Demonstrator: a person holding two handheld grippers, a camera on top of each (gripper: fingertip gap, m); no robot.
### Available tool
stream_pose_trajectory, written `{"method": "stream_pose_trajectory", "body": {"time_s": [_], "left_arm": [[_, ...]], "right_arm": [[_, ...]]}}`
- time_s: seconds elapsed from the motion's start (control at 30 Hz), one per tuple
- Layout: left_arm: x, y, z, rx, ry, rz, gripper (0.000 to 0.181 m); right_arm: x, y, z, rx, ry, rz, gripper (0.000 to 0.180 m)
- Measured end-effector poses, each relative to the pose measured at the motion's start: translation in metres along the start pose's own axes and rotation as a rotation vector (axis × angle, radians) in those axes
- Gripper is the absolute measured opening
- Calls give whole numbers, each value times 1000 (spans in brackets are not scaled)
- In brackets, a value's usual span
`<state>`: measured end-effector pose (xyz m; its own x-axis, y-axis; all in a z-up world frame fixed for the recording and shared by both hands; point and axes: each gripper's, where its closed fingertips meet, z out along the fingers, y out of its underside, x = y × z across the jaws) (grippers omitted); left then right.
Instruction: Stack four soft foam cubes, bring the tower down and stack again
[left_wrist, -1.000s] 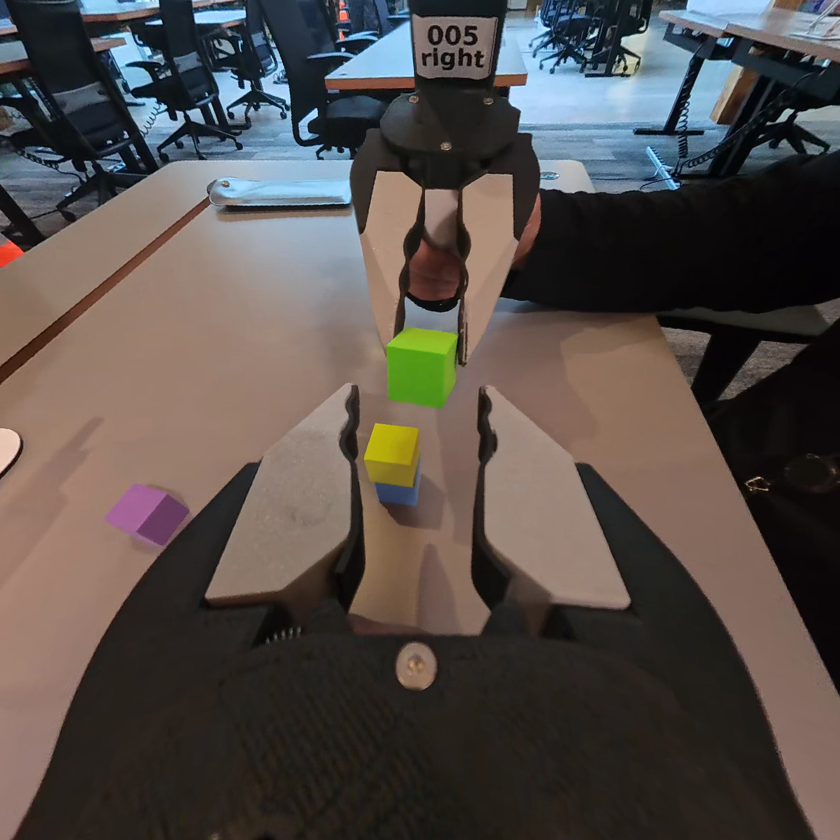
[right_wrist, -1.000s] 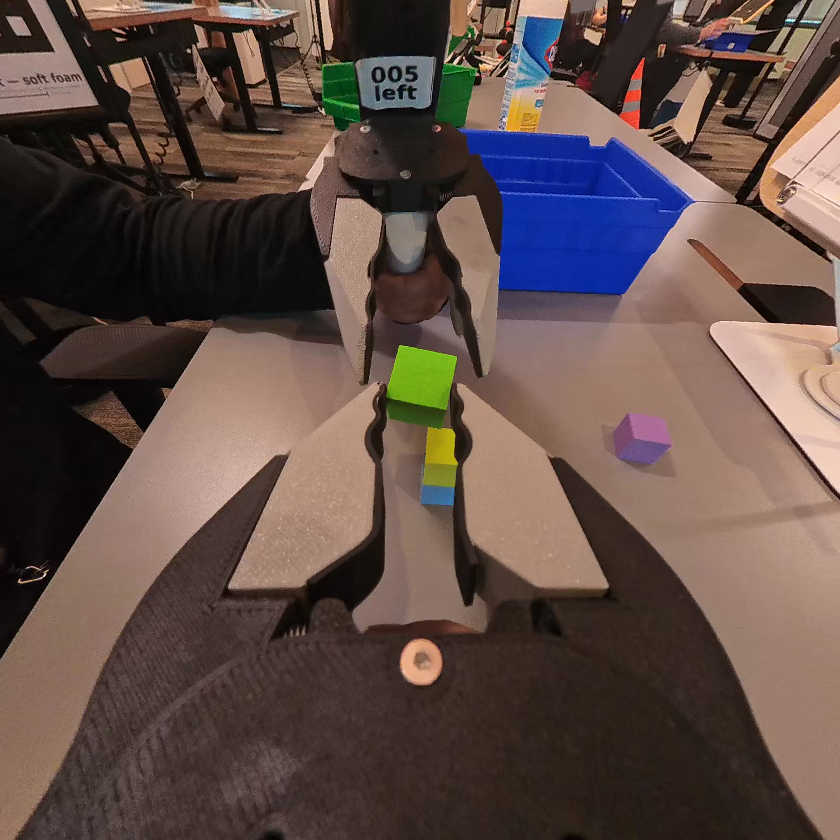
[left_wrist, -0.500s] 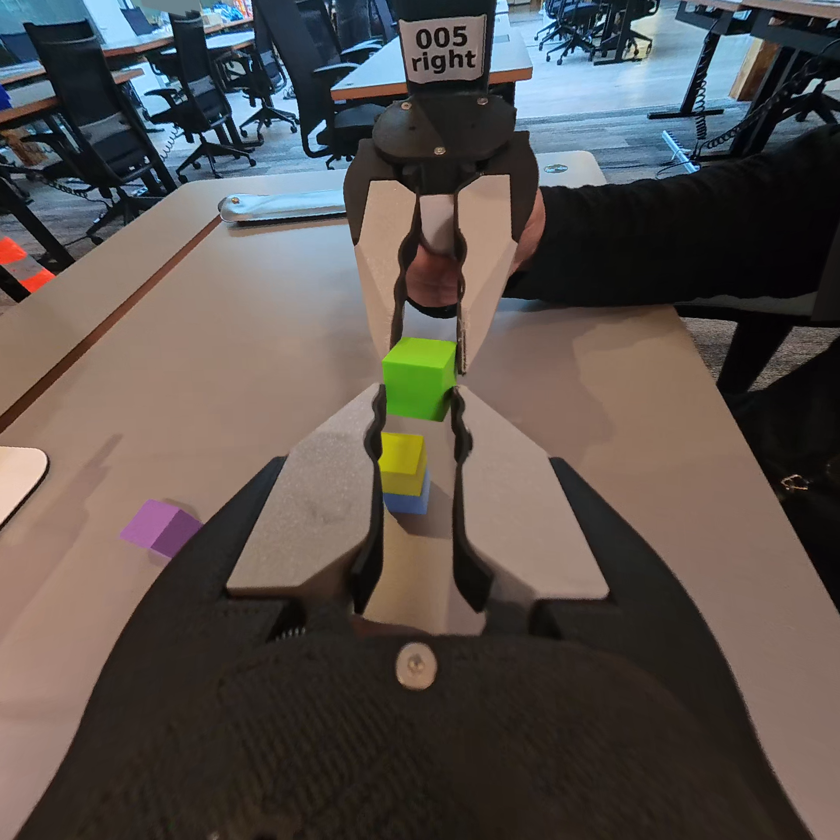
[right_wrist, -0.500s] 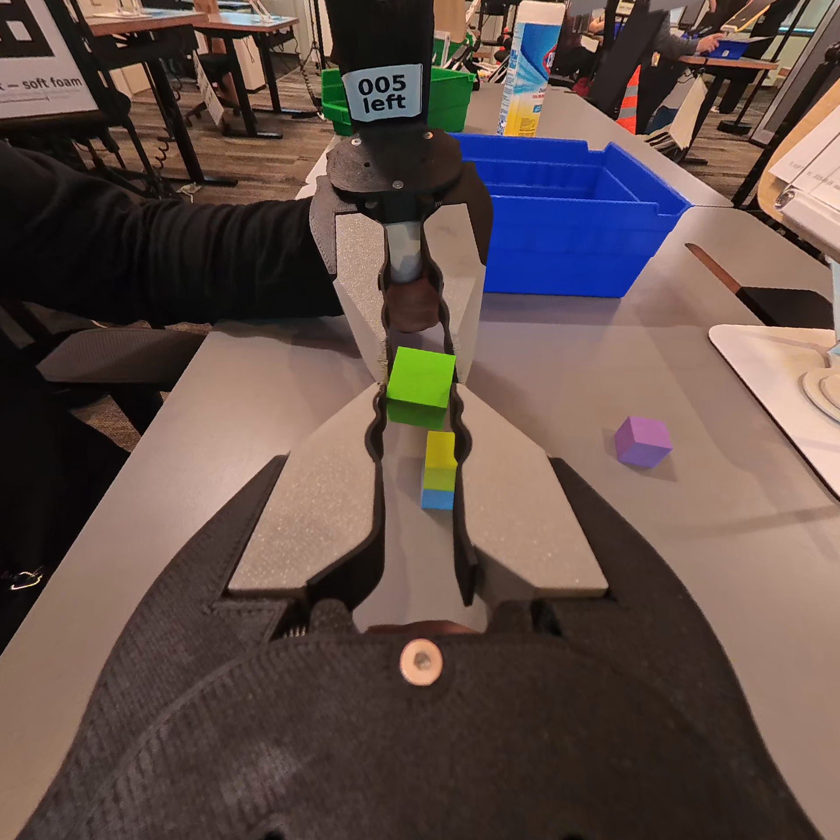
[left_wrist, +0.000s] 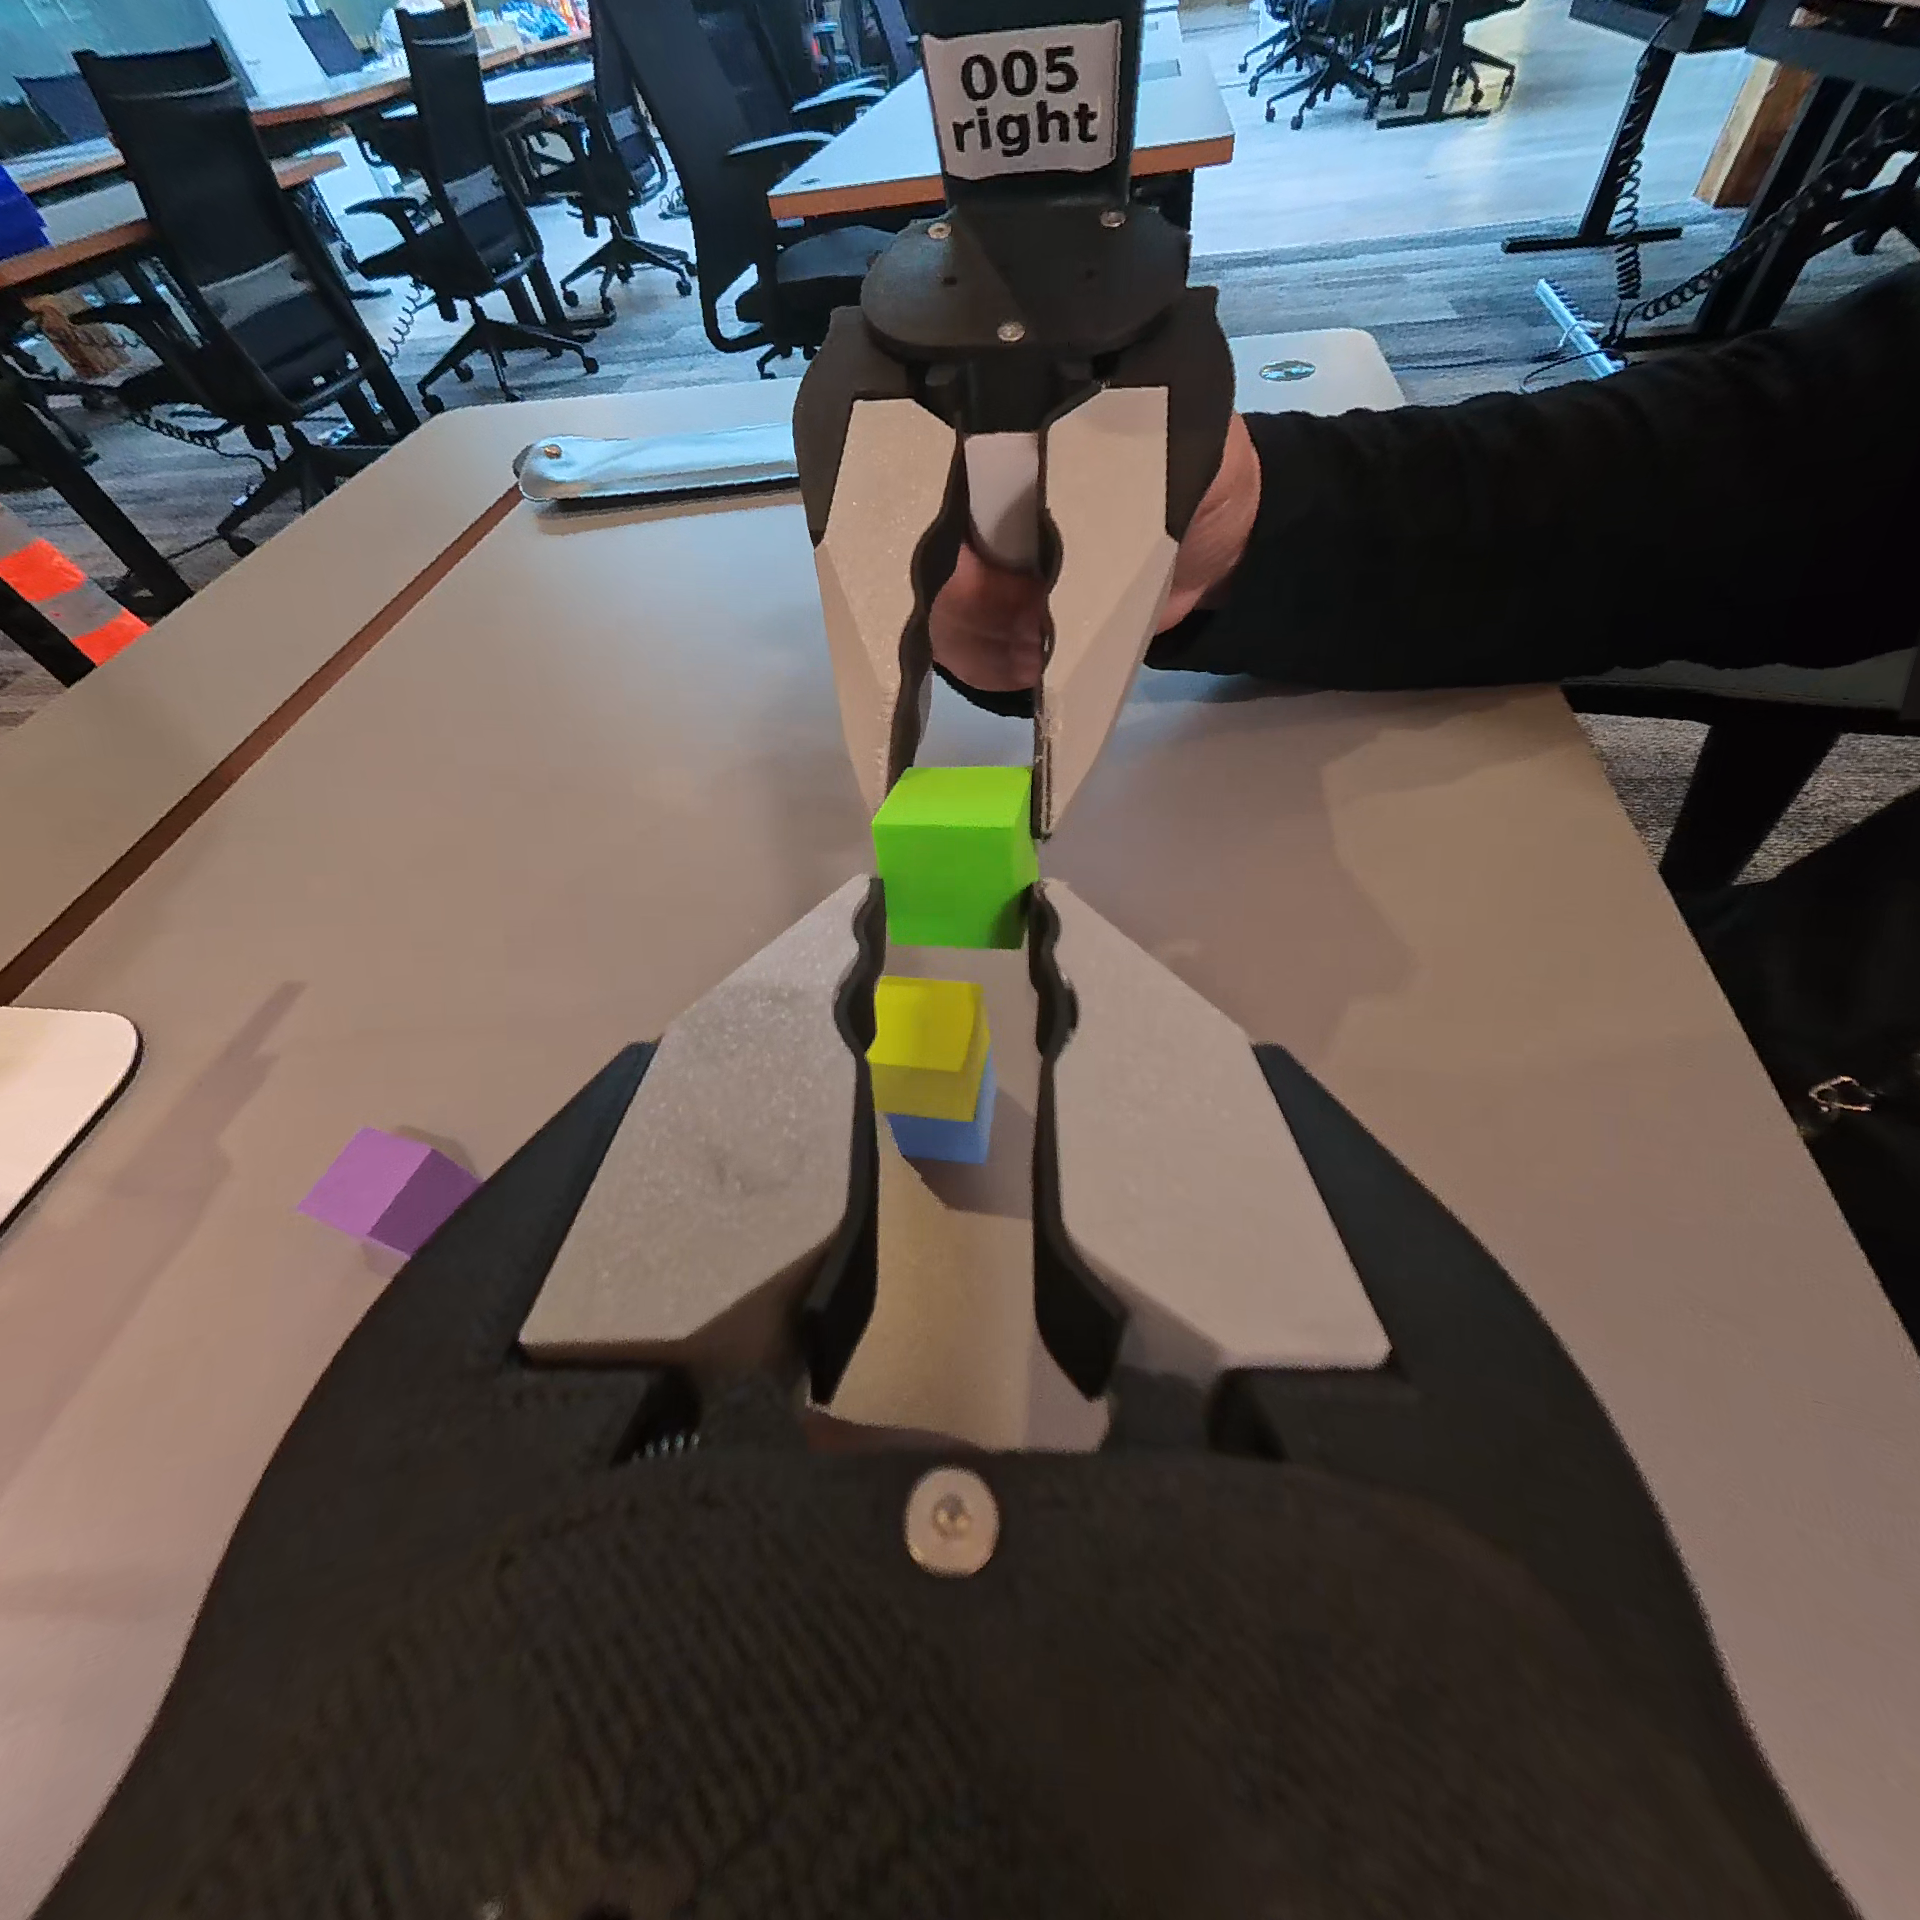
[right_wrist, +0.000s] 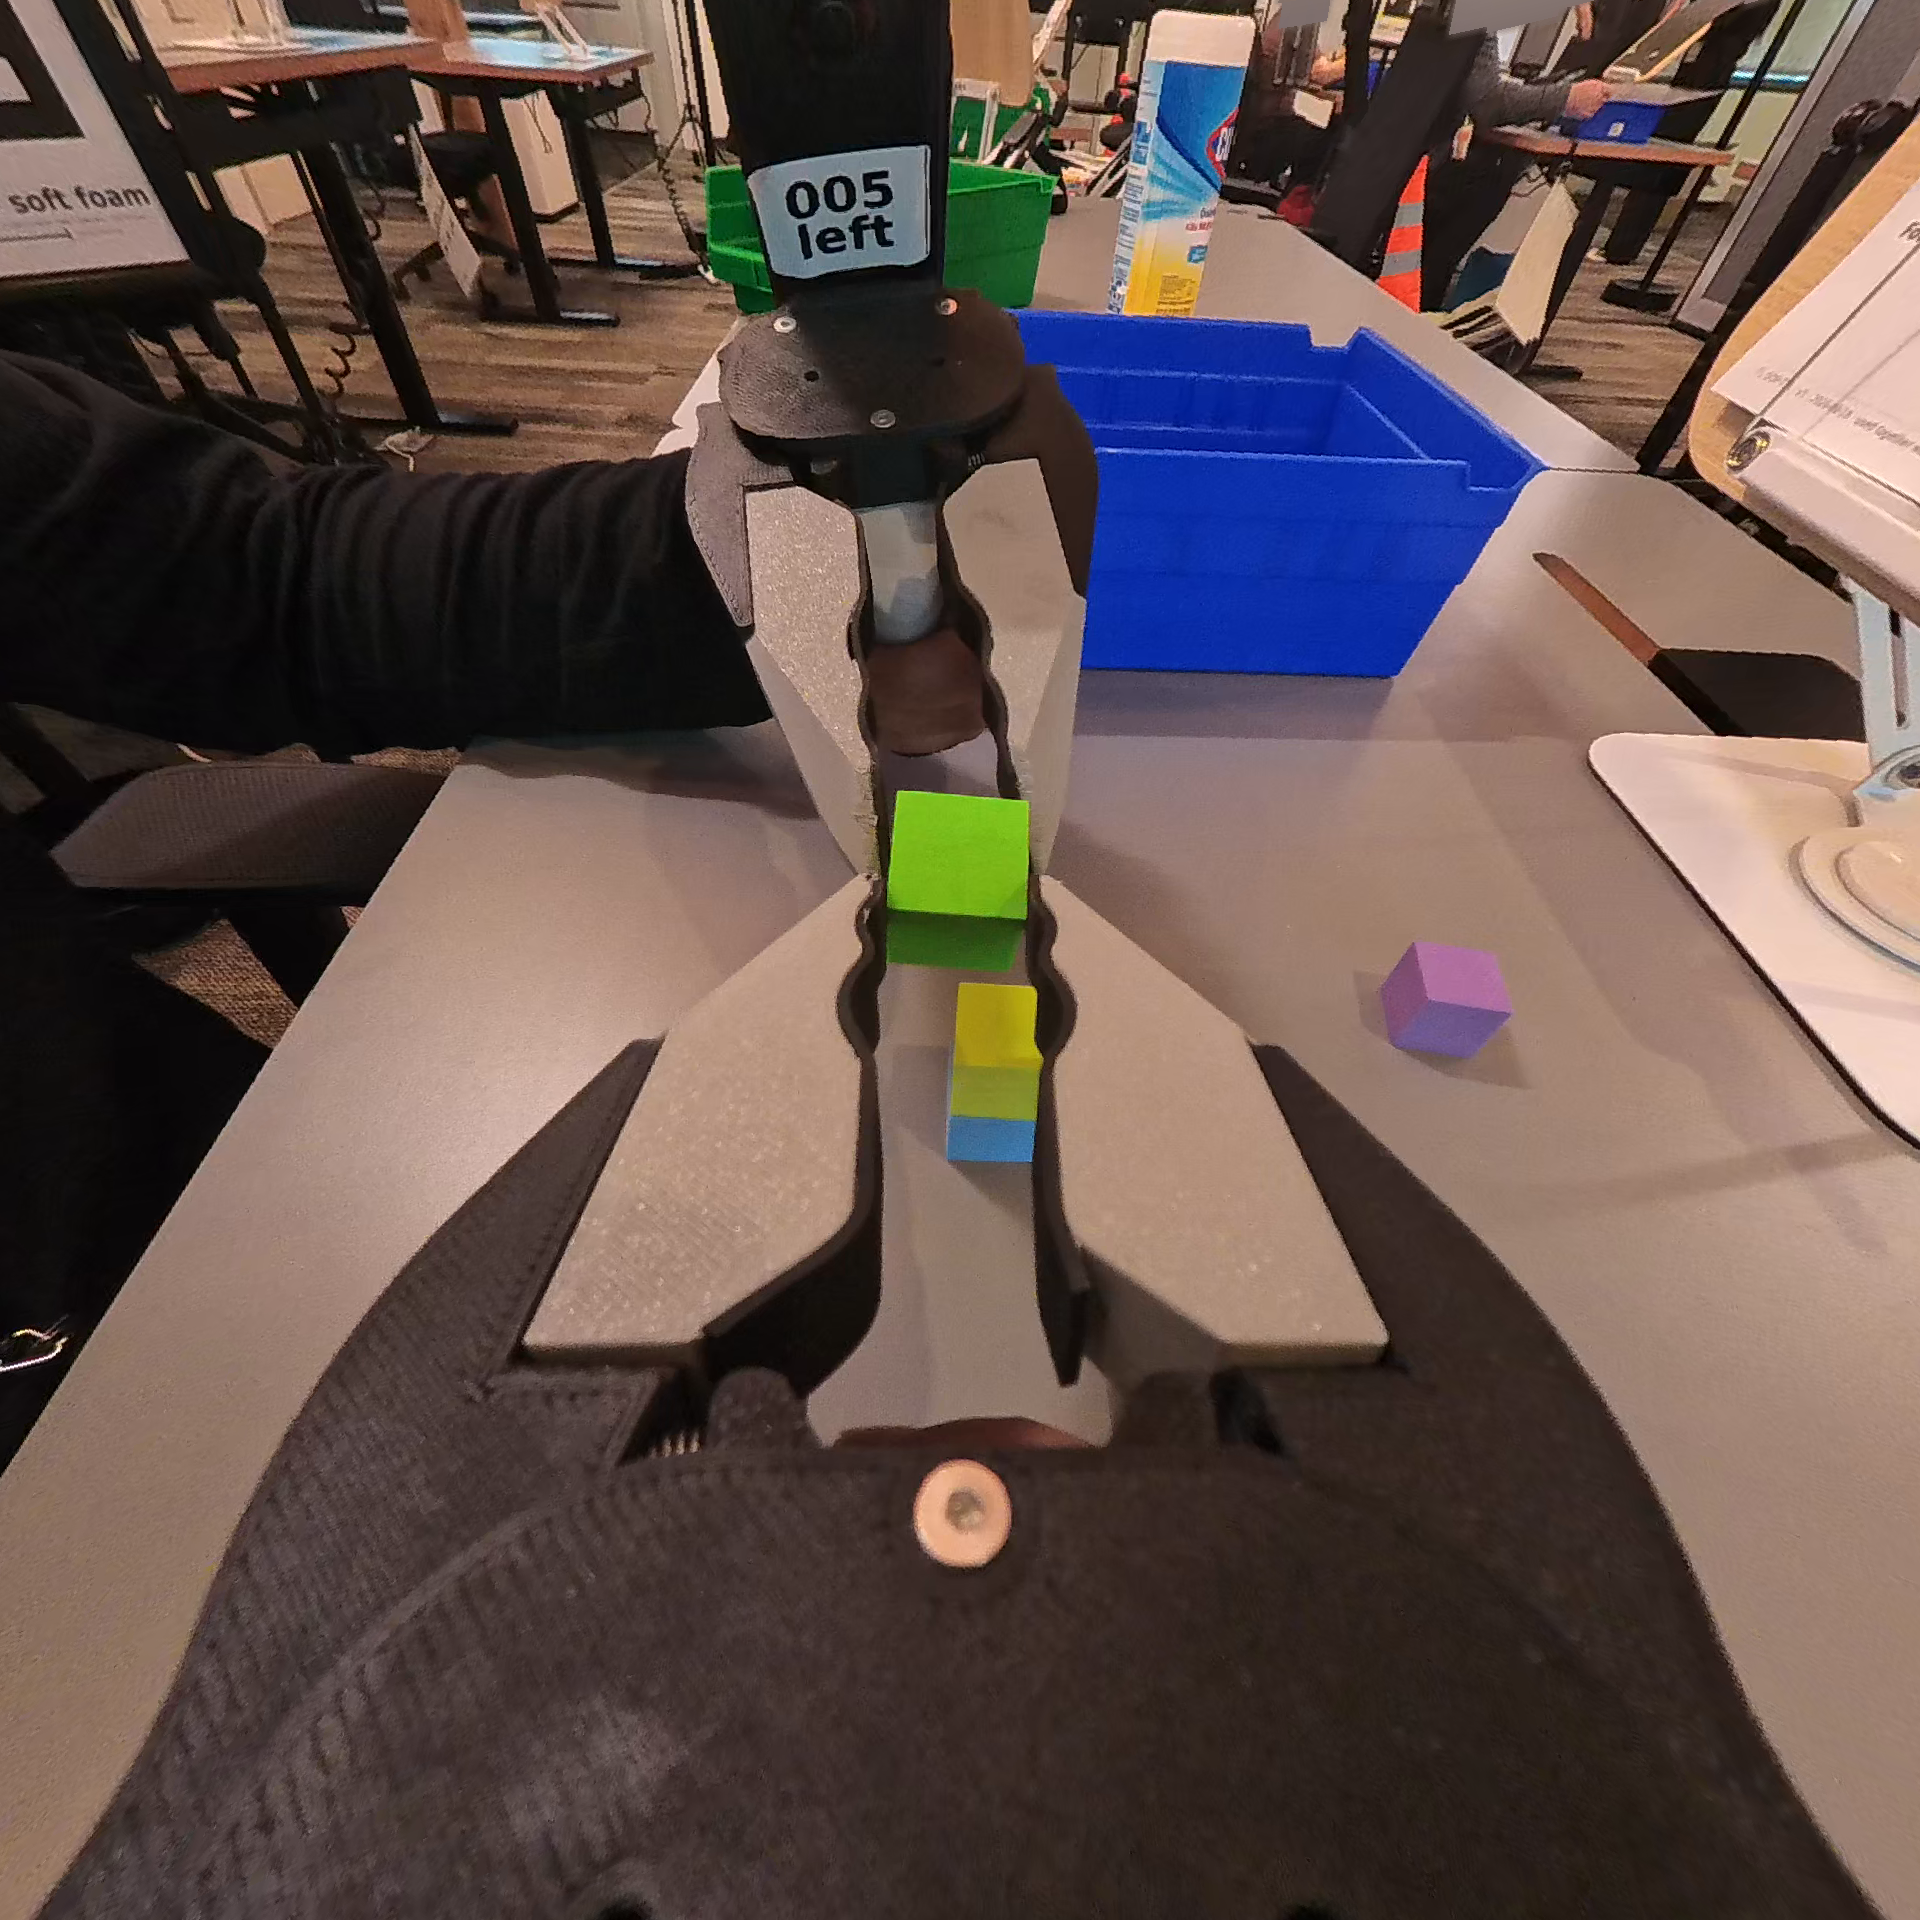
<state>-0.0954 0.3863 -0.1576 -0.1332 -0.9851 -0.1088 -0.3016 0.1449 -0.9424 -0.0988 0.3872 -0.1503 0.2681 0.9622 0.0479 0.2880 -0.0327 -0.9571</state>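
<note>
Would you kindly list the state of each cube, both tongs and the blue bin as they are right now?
green cube: held in the air above the short stack, gripped from both sides
yellow cube: on the blue cube, slightly offset
blue cube: on the table, bottom of the stack
purple cube: loose on the table, apart
left tongs: shut on the green cube
right tongs: shut on the green cube
blue bin: upright, contents not visible

I'm at a grey desk (left_wrist: 520, 790) in a big open office: rows of black swivel chairs (left_wrist: 239, 281) and more desks (left_wrist: 894, 156) behind it, striped carpet (right_wrist: 582, 374) underfoot (pretty evenly lit all round).
</note>
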Motion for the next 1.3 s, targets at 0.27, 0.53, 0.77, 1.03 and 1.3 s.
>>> {"method": "stream_pose_trajectory", "body": {"time_s": [0.27,0.53,0.77,1.03,1.3], "left_arm": [[2,-1,0,10,11,1,25],[1,-1,0,12,6,1,25],[0,1,0,2,-2,9,25],[-3,3,0,-18,-27,28,25],[-4,8,1,-40,-34,33,25]], "right_arm": [[-3,-4,-1,29,-20,17,24],[-2,-6,0,55,-22,36,24],[-1,-9,0,76,-20,58,24],[3,-6,1,61,-7,68,24],[5,0,2,32,-2,80,24]]}}
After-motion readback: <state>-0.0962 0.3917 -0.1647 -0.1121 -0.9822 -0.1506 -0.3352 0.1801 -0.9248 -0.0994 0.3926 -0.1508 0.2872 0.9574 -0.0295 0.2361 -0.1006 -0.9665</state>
